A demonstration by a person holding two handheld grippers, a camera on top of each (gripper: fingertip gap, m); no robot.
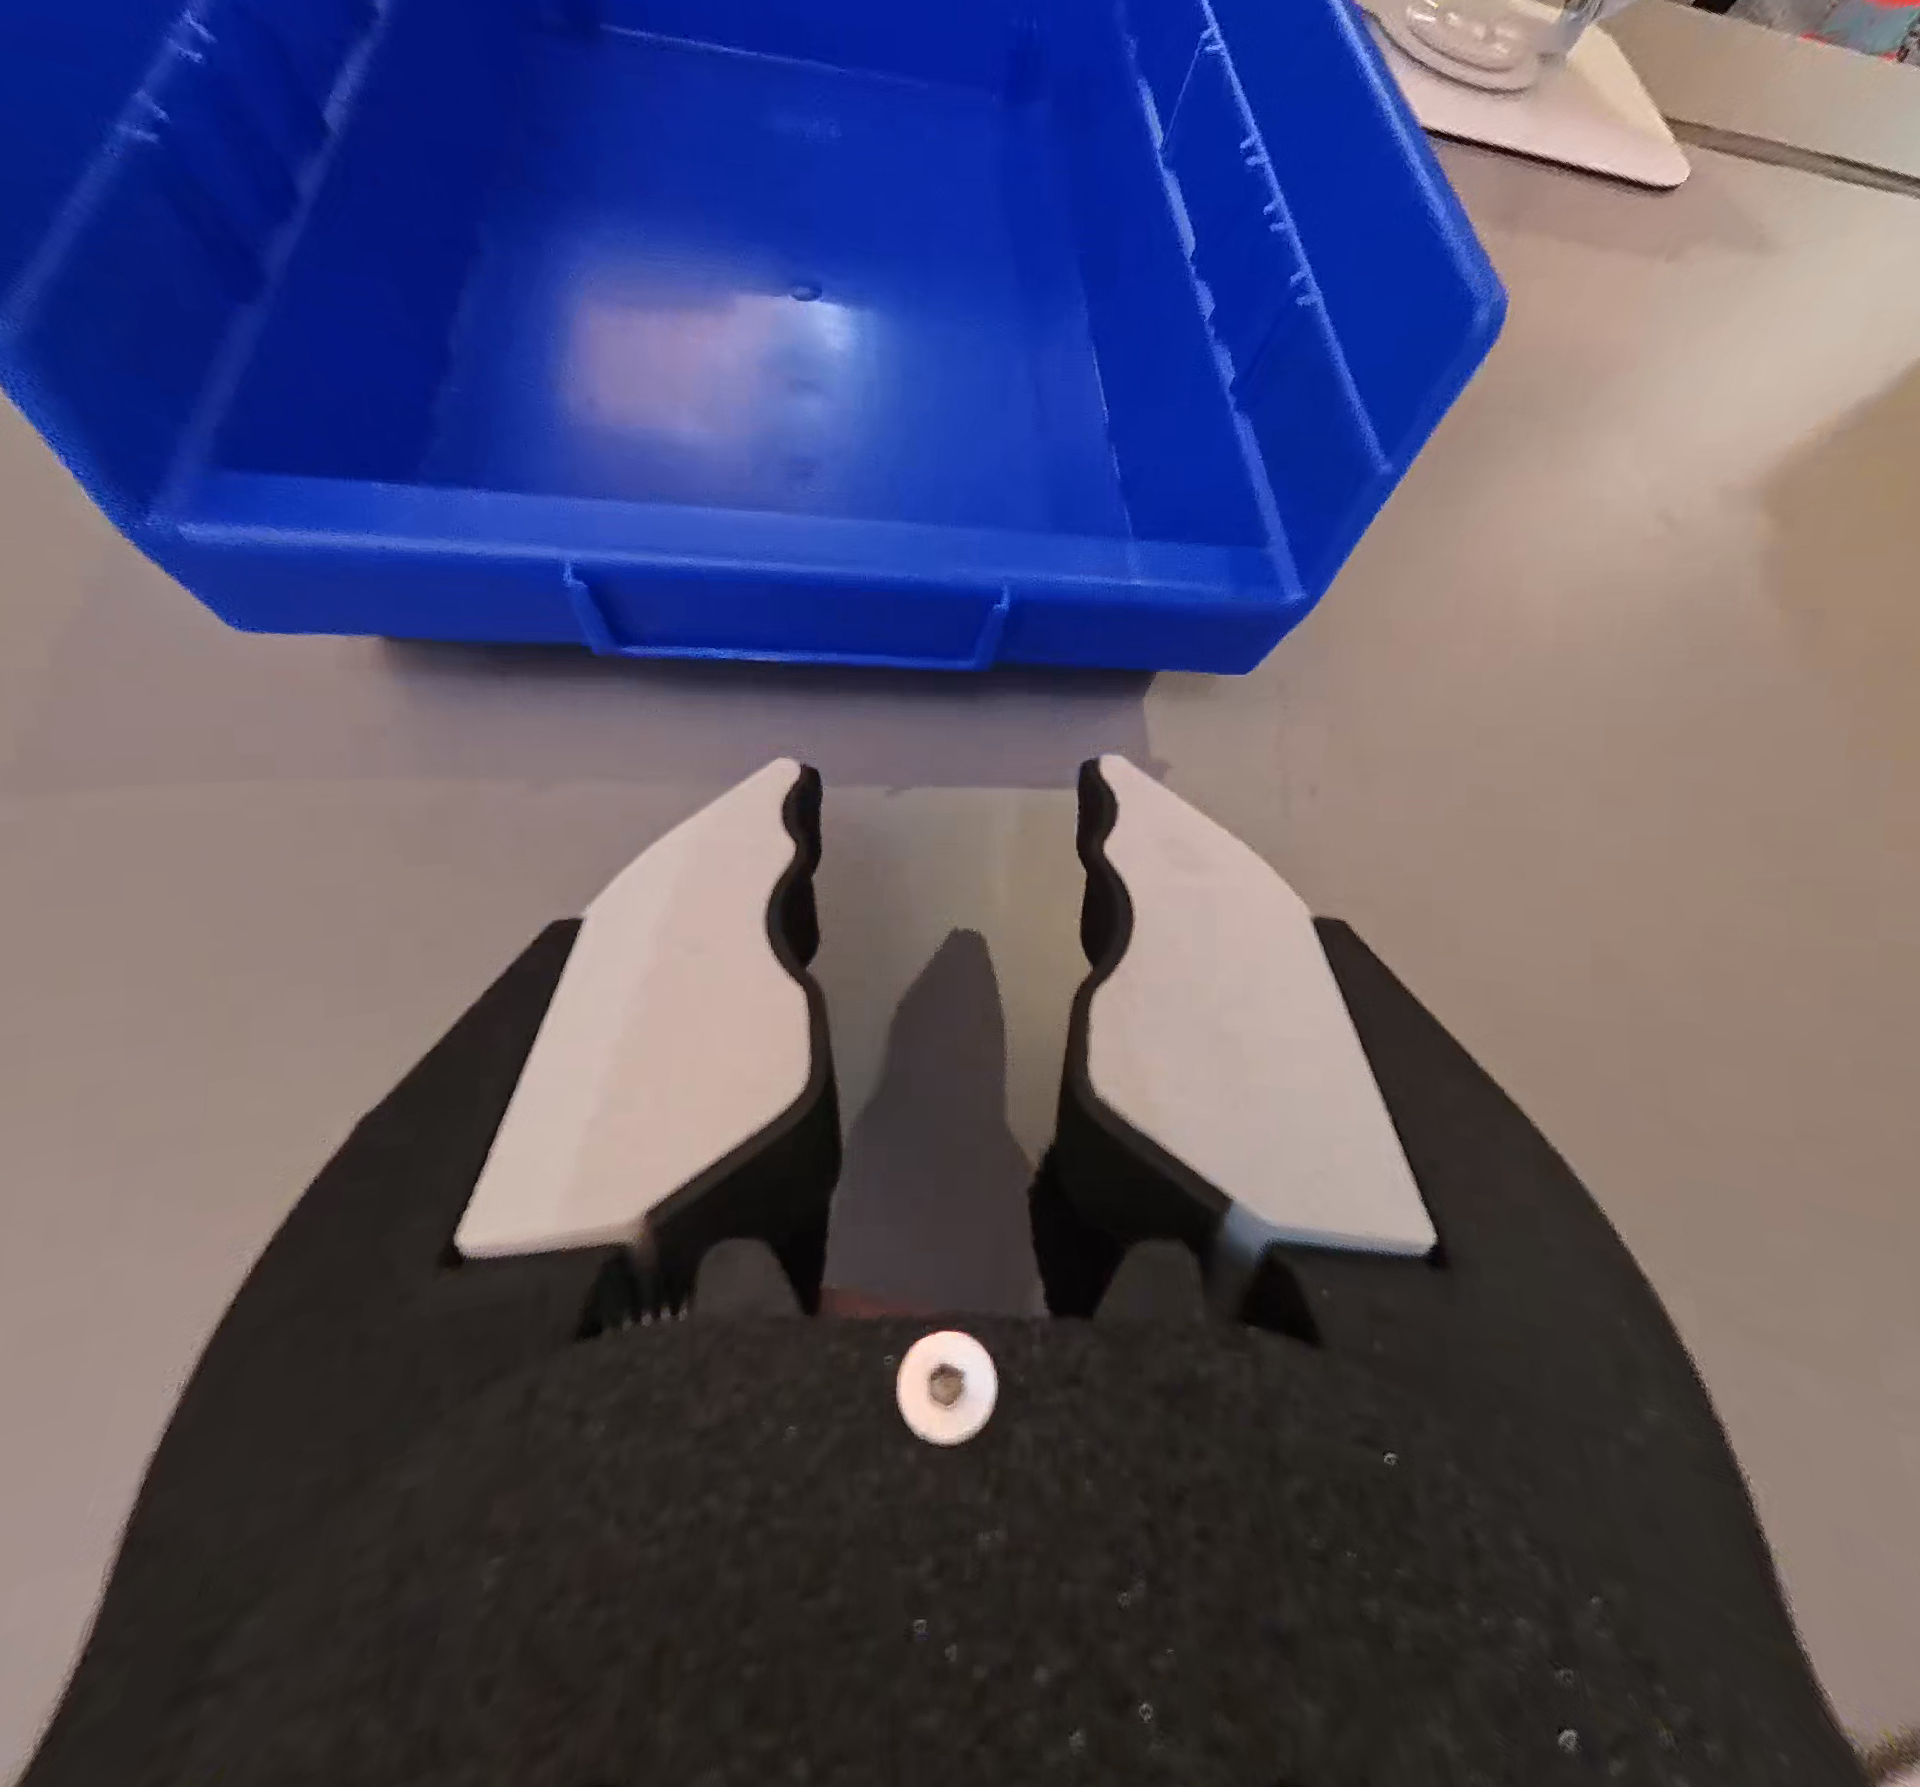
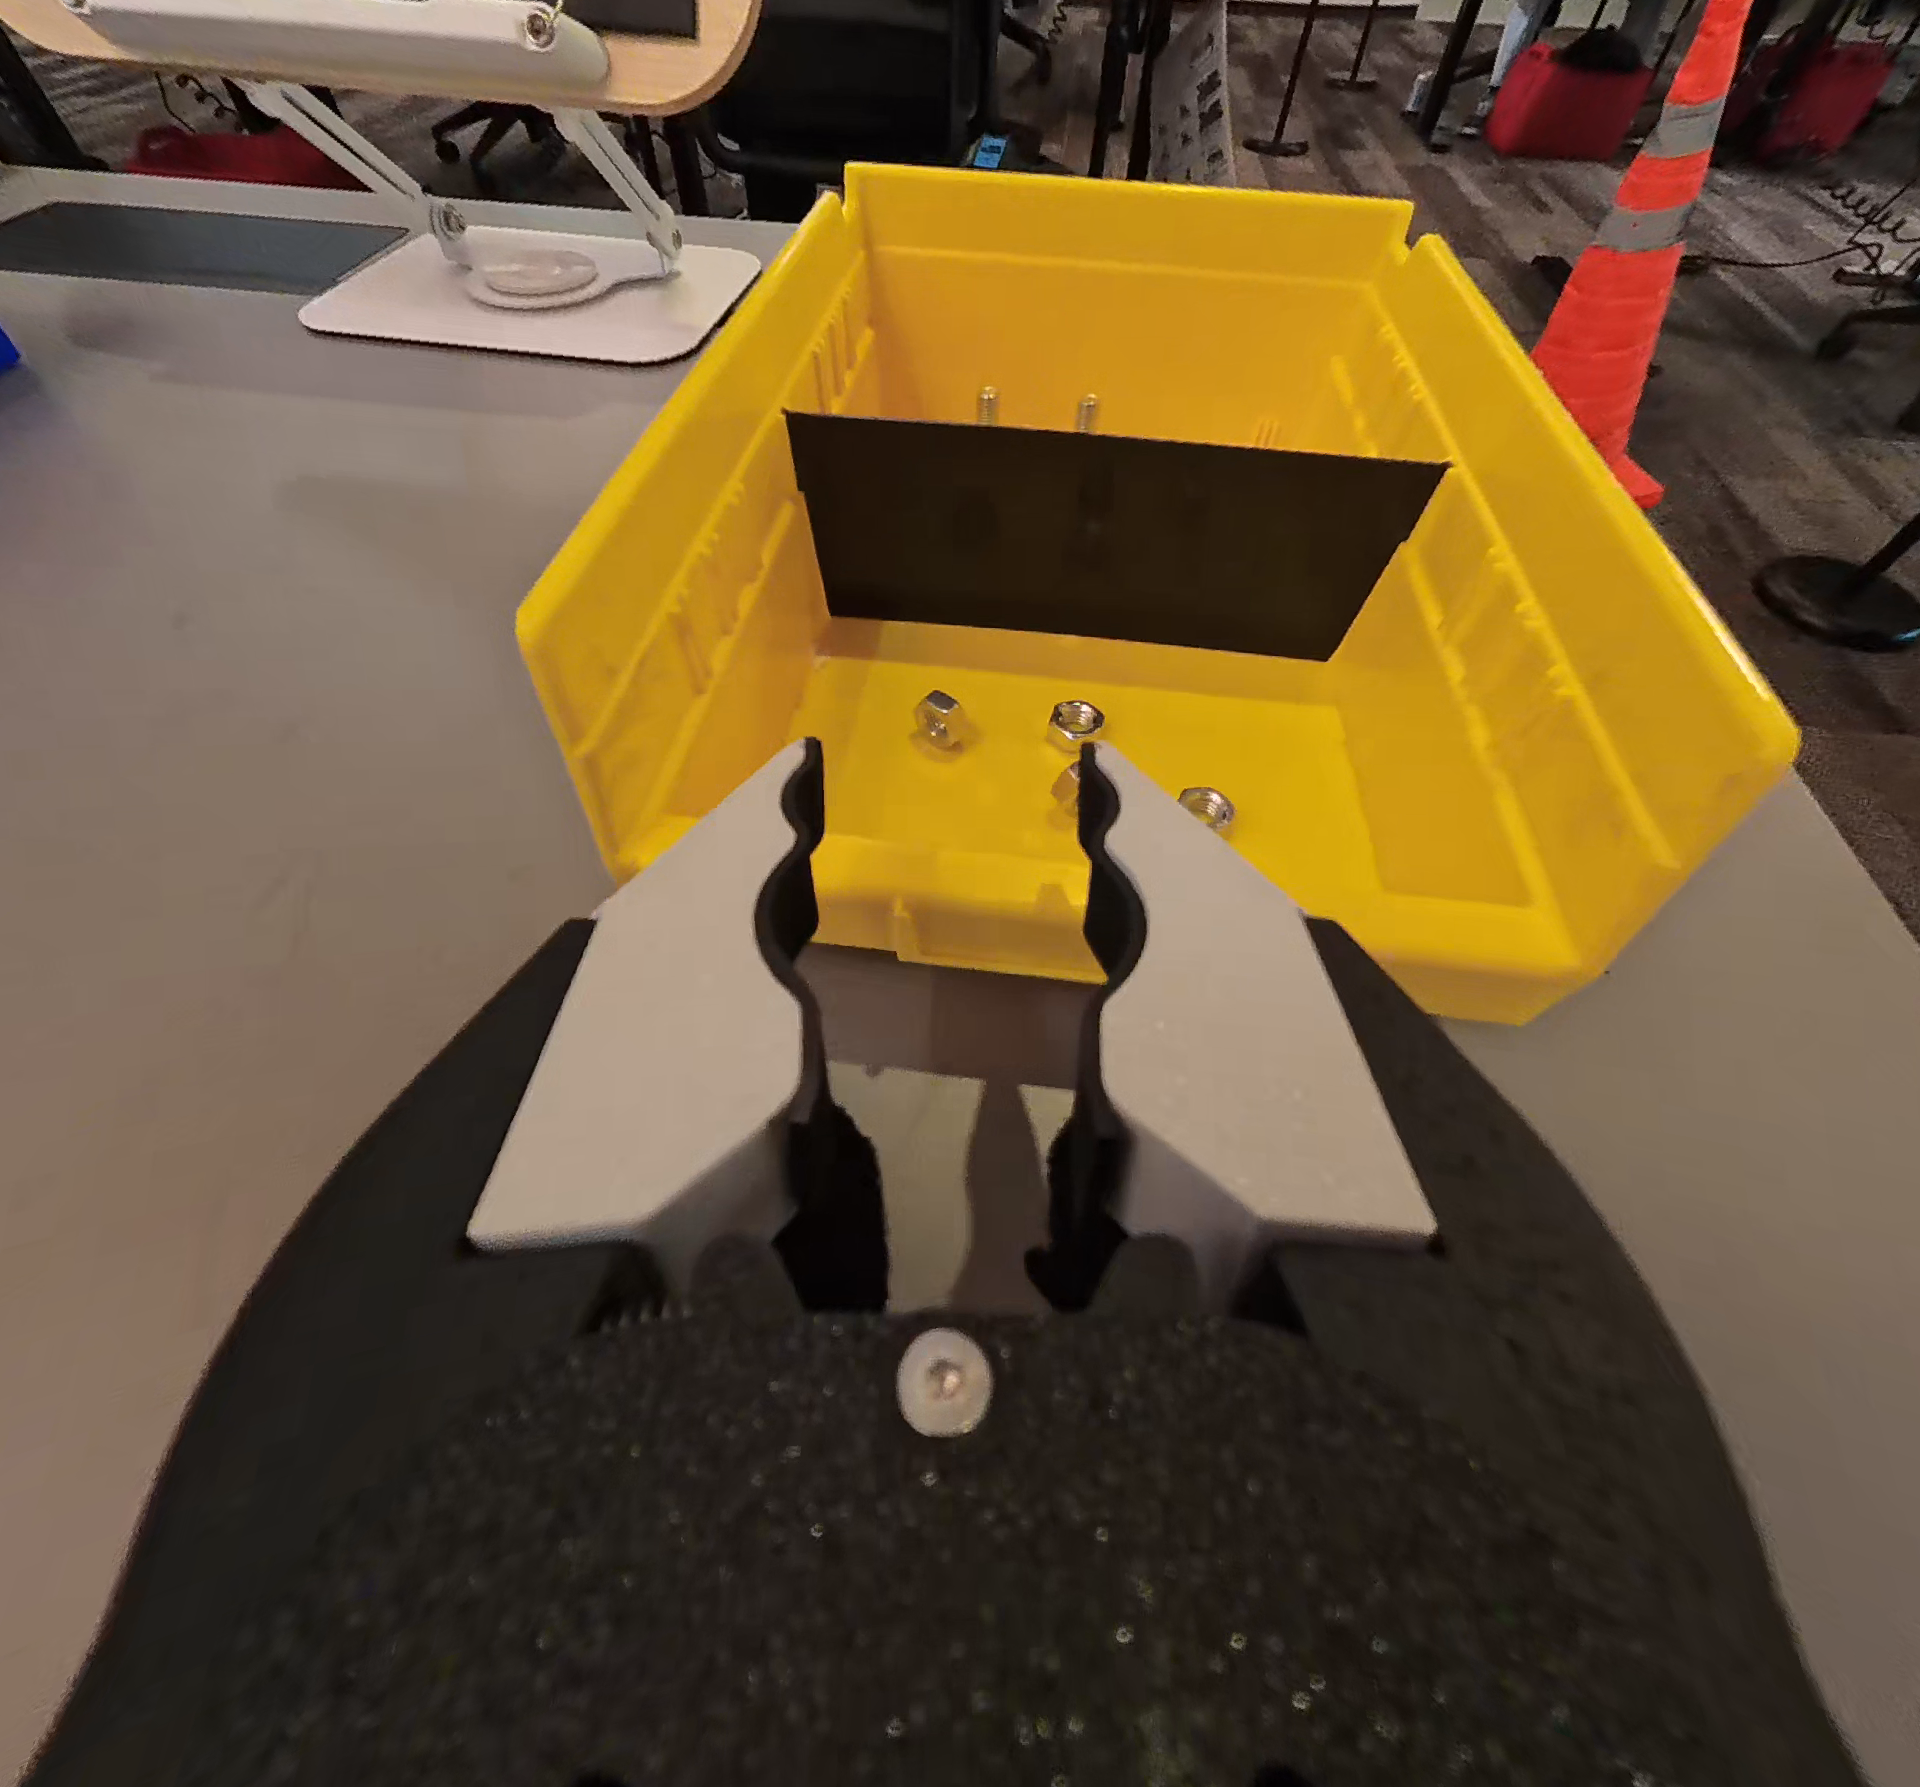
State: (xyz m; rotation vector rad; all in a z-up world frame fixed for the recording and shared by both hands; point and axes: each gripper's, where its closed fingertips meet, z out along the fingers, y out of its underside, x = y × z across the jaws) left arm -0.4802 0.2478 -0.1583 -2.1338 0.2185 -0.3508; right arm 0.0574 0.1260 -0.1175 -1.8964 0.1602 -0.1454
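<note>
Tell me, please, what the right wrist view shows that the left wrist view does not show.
Only the right wrist view: the open right gripper before a yellow bin with a black divider, four metal nuts and an orange cone. Only the left wrist view: the open left gripper before an empty blue bin. Both: the grey table and a white stand.

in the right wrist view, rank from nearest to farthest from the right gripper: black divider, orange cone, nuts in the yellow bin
1. Nuts, on the bin floor just ahead of the open right gripper.
2. Black divider, across the bin's middle.
3. Orange cone, on the floor, far right.
</note>
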